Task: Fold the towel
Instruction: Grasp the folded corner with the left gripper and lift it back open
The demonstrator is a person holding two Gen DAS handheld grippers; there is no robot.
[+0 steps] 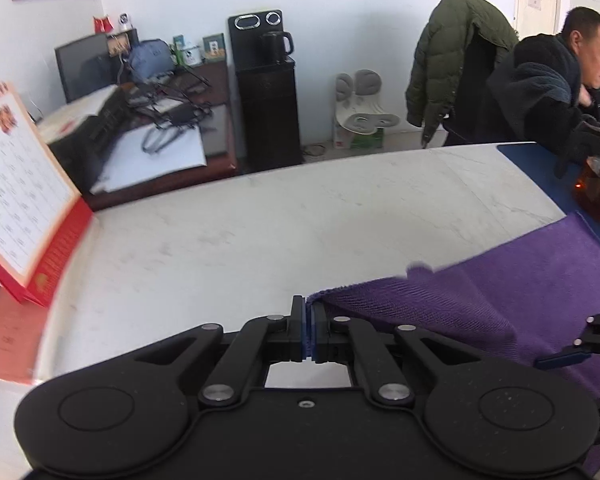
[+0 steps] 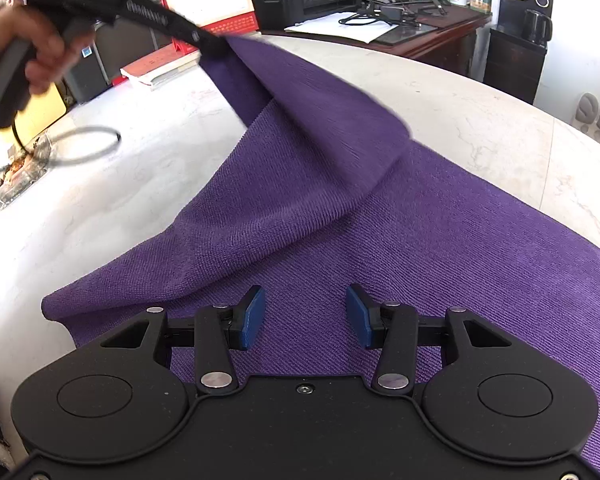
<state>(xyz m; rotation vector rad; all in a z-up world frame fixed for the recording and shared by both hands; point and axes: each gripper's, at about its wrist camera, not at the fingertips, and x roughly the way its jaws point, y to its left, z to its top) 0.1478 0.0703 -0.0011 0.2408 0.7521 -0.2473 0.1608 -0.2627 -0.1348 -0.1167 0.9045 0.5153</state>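
One towel [image 2: 420, 248] corner is pinched in the closed left fingers [image 1: 309, 330], lifted off the tabletop [image 2: 140, 184]; rest lies flat under the right fingers [image 2: 306, 316], open & empty, nearer the towel's middle.

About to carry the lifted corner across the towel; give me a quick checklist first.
1. Left gripper shut on towel corner: ok.
2. Corner lifted off table: ok.
3. Right gripper open, above the towel, nothing between the pads: ok.
4. Rest of towel lying flat: ok where visible; far end out of view.
5. Table beyond the towel free: not ok, glass jar near far corner.
6. Right gripper pinning the towel: cannot tell.
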